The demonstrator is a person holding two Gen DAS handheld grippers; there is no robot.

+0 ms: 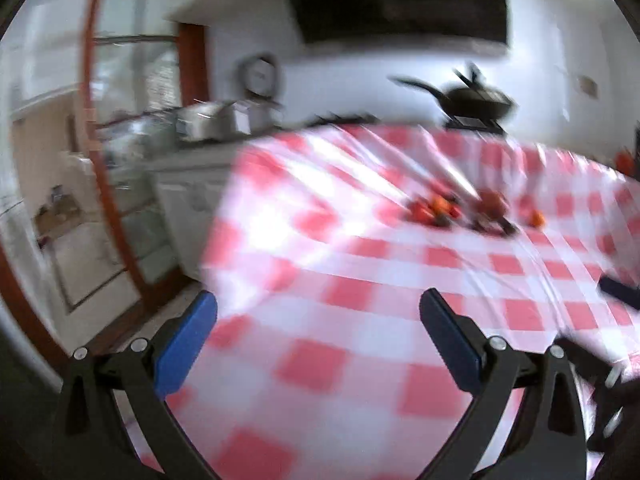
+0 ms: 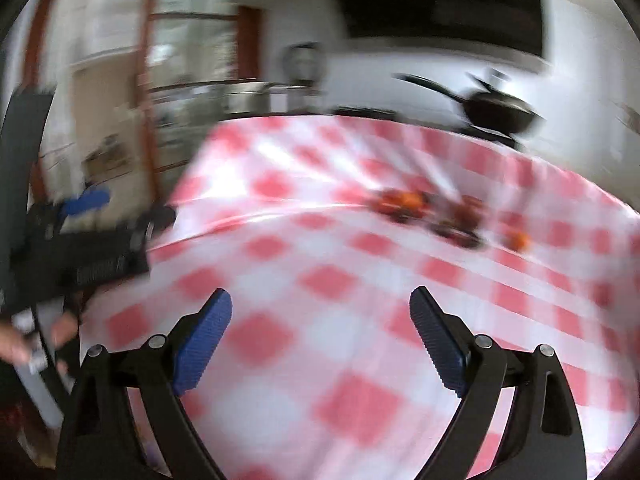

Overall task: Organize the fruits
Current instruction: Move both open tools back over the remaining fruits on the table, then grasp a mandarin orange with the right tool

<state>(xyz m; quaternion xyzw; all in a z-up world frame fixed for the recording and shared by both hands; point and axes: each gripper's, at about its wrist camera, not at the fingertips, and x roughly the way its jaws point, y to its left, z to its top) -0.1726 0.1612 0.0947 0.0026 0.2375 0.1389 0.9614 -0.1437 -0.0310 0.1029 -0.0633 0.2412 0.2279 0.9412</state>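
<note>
Both views are motion-blurred. A cluster of red and orange fruits [image 1: 436, 210] lies on the red-and-white checked tablecloth [image 1: 360, 280], with a dark reddish pile [image 1: 492, 208] beside it and a single orange fruit [image 1: 536, 218] to the right. The same fruits [image 2: 404, 202] and lone orange fruit [image 2: 520, 242] show in the right wrist view. My left gripper [image 1: 318, 312] is open and empty above the near cloth. My right gripper [image 2: 320, 308] is open and empty, well short of the fruits. The left gripper [image 2: 86, 202] appears at the left of the right wrist view.
A black pan [image 1: 472, 100] stands on a stove behind the table. Metal pots [image 1: 216, 118] sit on a counter at the back left. The table's left edge [image 1: 216, 232] drops to the floor. A dark object [image 1: 620, 292] lies at the right.
</note>
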